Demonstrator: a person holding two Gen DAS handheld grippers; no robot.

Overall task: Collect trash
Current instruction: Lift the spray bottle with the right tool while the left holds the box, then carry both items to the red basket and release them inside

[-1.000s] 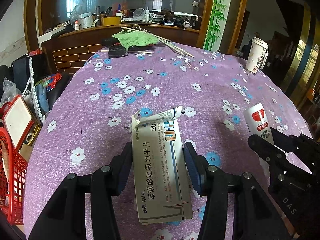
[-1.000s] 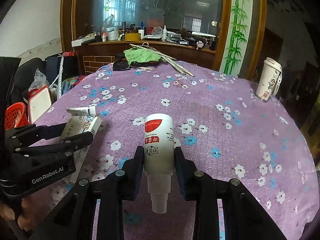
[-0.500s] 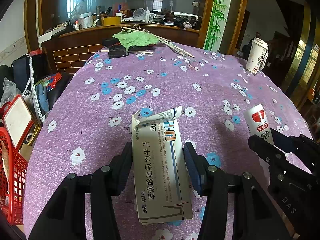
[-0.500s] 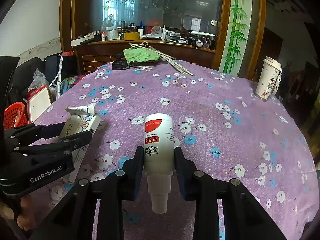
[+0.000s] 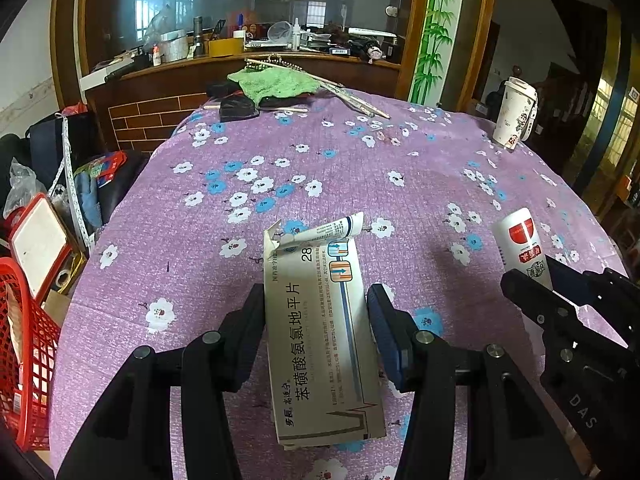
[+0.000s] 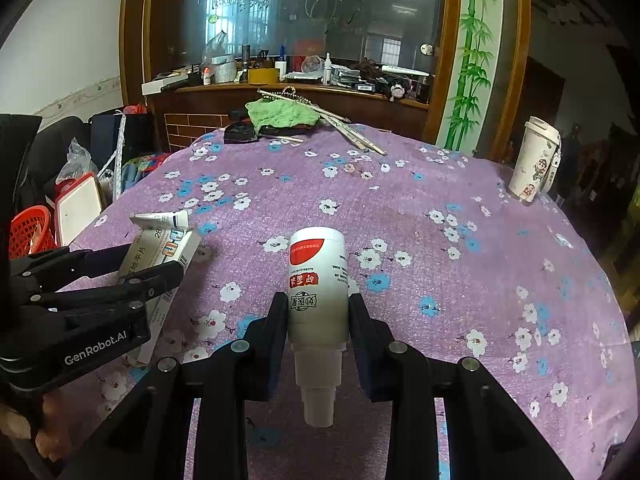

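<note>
My left claw (image 5: 316, 308) grips a flat carton (image 5: 320, 340) by its long sides, one pad pressed on each edge, and the carton lies along the fingers with its torn flap at the far end. A squeezed tube (image 5: 320, 232) lies across that far end, touching the flap. My right claw (image 6: 318, 316) is clamped on a white bottle (image 6: 318, 280) with a red label; its base points away from me and its stepped neck points back between the fingers. Both items sit over the near part of the table, the carton to the left and the bottle to the right, near each other but apart. Under them spreads a purple cloth (image 6: 440, 240) with white and blue flowers. On the far right edge a paper cup (image 6: 534, 160) stands upright. At the far side lie a green cloth (image 6: 282, 114) over something dark, and some long sticks (image 6: 352, 132) just right of it. Off the table's left edge I see a red basket (image 5: 20, 344) and a red-rimmed white tray (image 5: 38, 244) beside it. A wooden counter (image 6: 288, 92) full of clutter runs behind.
</note>
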